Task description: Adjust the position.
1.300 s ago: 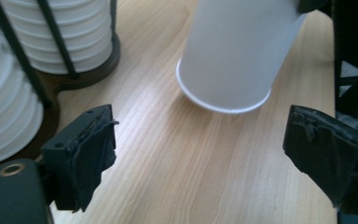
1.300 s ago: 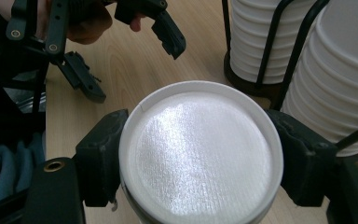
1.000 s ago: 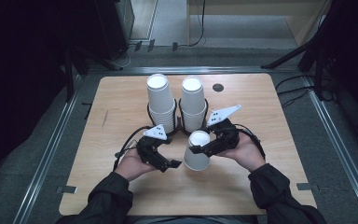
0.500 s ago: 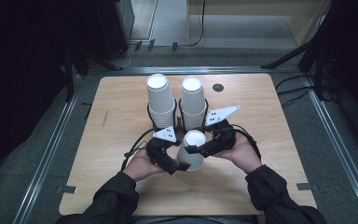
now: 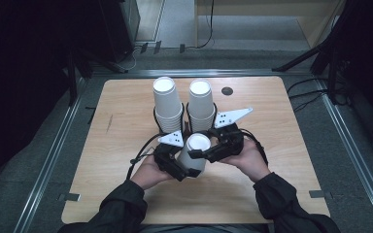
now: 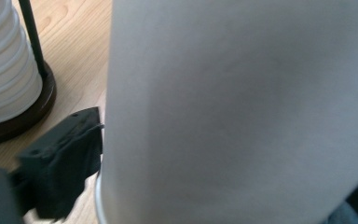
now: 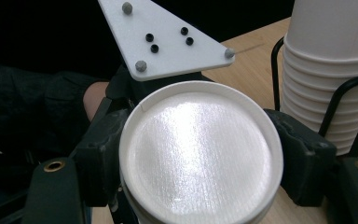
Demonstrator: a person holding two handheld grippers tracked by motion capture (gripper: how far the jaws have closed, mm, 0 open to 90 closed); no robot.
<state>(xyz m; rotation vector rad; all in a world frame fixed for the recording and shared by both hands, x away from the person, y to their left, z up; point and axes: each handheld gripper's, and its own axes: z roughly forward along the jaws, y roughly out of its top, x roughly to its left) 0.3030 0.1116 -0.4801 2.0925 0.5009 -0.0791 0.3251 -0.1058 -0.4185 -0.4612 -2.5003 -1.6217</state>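
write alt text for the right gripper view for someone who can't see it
The right gripper clamps an upside-down white paper cup between its black fingers, the cup's round base facing the camera. A stack of white cups in a black wire holder stands at right on the wooden table; the other gripper's grey plate sits behind.

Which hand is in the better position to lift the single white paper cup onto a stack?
Right. The right gripper clamps the upside-down white paper cup near its top. The left gripper, low at the cup's side, has just been closing its jaws around it; a firm grip is unclear.
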